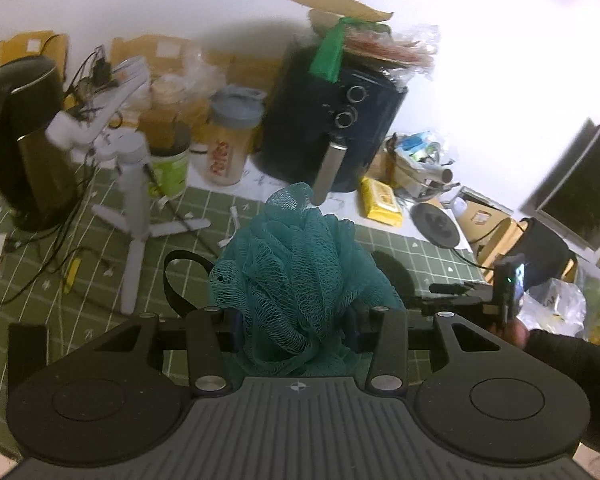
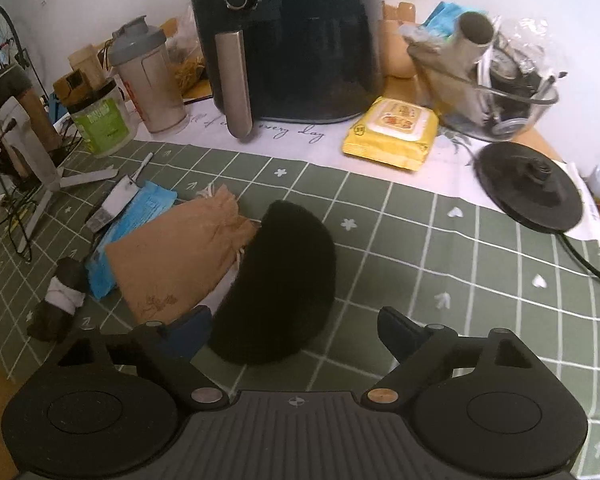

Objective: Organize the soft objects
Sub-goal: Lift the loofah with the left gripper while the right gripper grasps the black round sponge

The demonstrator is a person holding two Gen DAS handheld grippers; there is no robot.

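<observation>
Pinching the teal mesh bath sponge (image 1: pixel 296 280) between its pads, the left gripper (image 1: pixel 296 328) holds it above the green checked tablecloth (image 1: pixel 100 216). The right gripper (image 2: pixel 296 328) stands spread around a black pad (image 2: pixel 280 288) lying beside a brown pouch (image 2: pixel 180 256).

Looks like somebody's home kitchen corner, pretty lived-in; the surface (image 2: pixel 420 240) wears a green grid-pattern cloth and is packed along a plain white wall; there's a black air fryer (image 2: pixel 292 40) with dials and a metal handle, an electric kettle (image 1: pixel 24 140) with its round base (image 2: pixel 530 188) parked apart, a shaker bottle (image 2: pixel 148 76), a yellow pack of wipes (image 2: pixel 392 132), cardboard and cables everywhere
</observation>
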